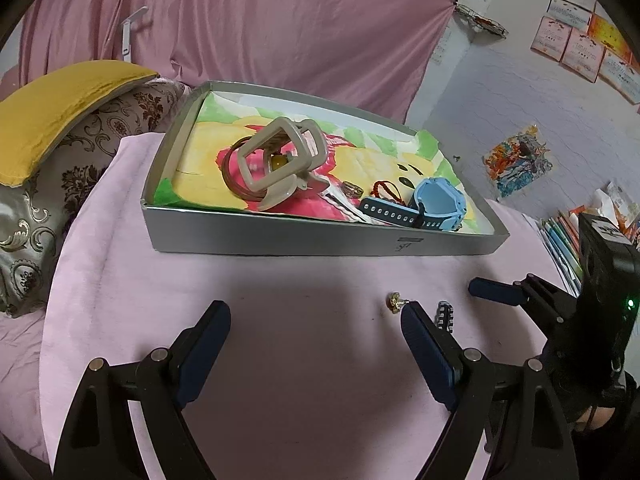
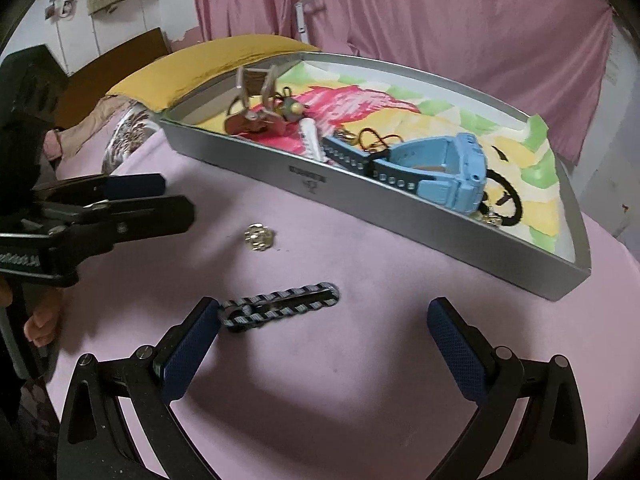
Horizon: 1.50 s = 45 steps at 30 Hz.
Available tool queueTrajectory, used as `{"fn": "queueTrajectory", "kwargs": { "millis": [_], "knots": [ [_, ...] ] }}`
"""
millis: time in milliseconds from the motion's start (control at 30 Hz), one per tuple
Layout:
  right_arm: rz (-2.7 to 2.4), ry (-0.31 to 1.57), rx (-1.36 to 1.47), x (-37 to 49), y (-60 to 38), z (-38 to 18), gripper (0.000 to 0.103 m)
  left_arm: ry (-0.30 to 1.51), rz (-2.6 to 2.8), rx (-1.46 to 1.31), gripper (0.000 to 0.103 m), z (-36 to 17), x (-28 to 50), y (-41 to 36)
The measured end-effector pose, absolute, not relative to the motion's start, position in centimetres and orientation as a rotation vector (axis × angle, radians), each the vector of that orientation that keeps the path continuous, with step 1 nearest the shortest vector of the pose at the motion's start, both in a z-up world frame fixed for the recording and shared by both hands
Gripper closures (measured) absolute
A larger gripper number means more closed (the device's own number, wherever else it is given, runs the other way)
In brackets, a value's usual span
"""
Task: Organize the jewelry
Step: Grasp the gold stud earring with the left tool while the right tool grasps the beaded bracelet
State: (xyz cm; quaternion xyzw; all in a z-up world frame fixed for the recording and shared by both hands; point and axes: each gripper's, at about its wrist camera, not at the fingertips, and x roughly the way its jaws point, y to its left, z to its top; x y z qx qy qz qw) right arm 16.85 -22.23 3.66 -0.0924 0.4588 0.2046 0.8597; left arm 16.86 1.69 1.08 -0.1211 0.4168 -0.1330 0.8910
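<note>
A small gold ornament (image 1: 394,302) (image 2: 260,237) lies on the pink cloth, just inside the tip of my left gripper's right finger (image 1: 416,326). My left gripper (image 1: 316,312) (image 2: 168,196) is open and holds nothing. A black-and-grey striped hair clip (image 2: 280,306) (image 1: 445,316) lies flat on the cloth between the fingers of my right gripper (image 2: 324,308). One end of the clip is at the left fingertip (image 2: 200,320), and the gripper is open. Behind both stands a grey box (image 1: 320,236) (image 2: 400,216) holding a beige claw clip (image 1: 276,152), a blue watch (image 2: 440,176) and several smaller pieces.
The box is lined with colourful paper and sits at the far side of the round, pink-covered table (image 1: 280,360). A yellow cushion (image 1: 60,104) and a patterned pillow (image 1: 40,208) lie at the left. Books (image 1: 560,240) stand past the table's right edge. A pink curtain (image 1: 280,20) hangs behind.
</note>
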Motion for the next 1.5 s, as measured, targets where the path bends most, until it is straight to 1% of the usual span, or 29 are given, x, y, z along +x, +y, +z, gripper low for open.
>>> {"fn": "queueTrajectory", "kwargs": {
  "millis": [300, 533, 667, 800, 833, 900, 933, 967, 1000, 1067, 1100, 1167, 1200, 1267, 1300, 1433, 1500],
  "knots": [
    [0.323, 0.967, -0.148, 17.8, -26.9, 3.6, 0.002, 0.873, -0.280, -0.200, 0.017, 1.1, 17.0, 0.8],
    [0.283, 0.976, -0.146, 18.3, -28.7, 3.3, 0.002, 0.883, -0.288, -0.152, 0.017, 1.2, 16.9, -0.8],
    [0.305, 0.970, -0.166, 18.2, -28.1, 3.3, 0.002, 0.886, -0.292, -0.120, 0.024, 1.3, 17.0, -1.7],
    [0.345, 0.955, -0.195, 17.9, -27.5, 3.5, 0.003, 0.886, -0.299, -0.095, 0.035, 1.4, 17.0, -2.4],
    [0.360, 0.950, -0.203, 17.9, -27.2, 3.6, 0.006, 0.885, -0.298, -0.091, 0.036, 1.4, 17.0, -2.5],
    [0.385, 0.939, -0.202, 17.8, -27.1, 3.7, 0.023, 0.880, -0.306, -0.087, 0.043, 1.5, 17.0, -2.7],
    [0.395, 0.933, -0.201, 17.8, -27.0, 3.8, 0.027, 0.880, -0.310, -0.083, 0.044, 1.5, 17.0, -2.9],
    [0.405, 0.929, -0.200, 17.8, -26.9, 3.9, 0.034, 0.881, -0.312, -0.080, 0.045, 1.5, 17.0, -3.0],
    [0.413, 0.926, -0.200, 17.8, -26.9, 4.0, 0.040, 0.881, -0.321, -0.080, 0.050, 1.5, 17.0, -3.2],
    [0.428, 0.921, -0.204, 17.7, -26.7, 4.0, 0.045, 0.886, -0.335, -0.071, 0.053, 1.5, 17.1, -3.6],
    [0.432, 0.919, -0.206, 17.6, -26.7, 4.0, 0.047, 0.885, -0.341, -0.067, 0.056, 1.5, 17.1, -3.7],
    [0.446, 0.917, -0.206, 17.4, -26.5, 4.1, 0.051, 0.888, -0.350, -0.053, 0.059, 1.5, 17.2, -4.1],
    [0.451, 0.917, -0.205, 17.4, -26.4, 4.1, 0.052, 0.887, -0.354, -0.044, 0.062, 1.6, 17.2, -4.4],
    [0.459, 0.917, -0.204, 17.4, -26.4, 4.1, 0.051, 0.889, -0.357, -0.022, 0.065, 1.6, 17.3, -4.8],
    [0.463, 0.917, -0.205, 17.4, -26.4, 4.1, 0.051, 0.890, -0.354, -0.010, 0.070, 1.6, 17.3, -5.0],
    [0.479, 0.915, -0.211, 17.2, -26.2, 4.1, 0.052, 0.891, -0.344, 0.011, 0.075, 1.6, 17.5, -5.4],
    [0.489, 0.913, -0.212, 17.1, -26.1, 4.1, 0.057, 0.891, -0.341, 0.011, 0.077, 1.7, 17.6, -5.3]
  ]
}}
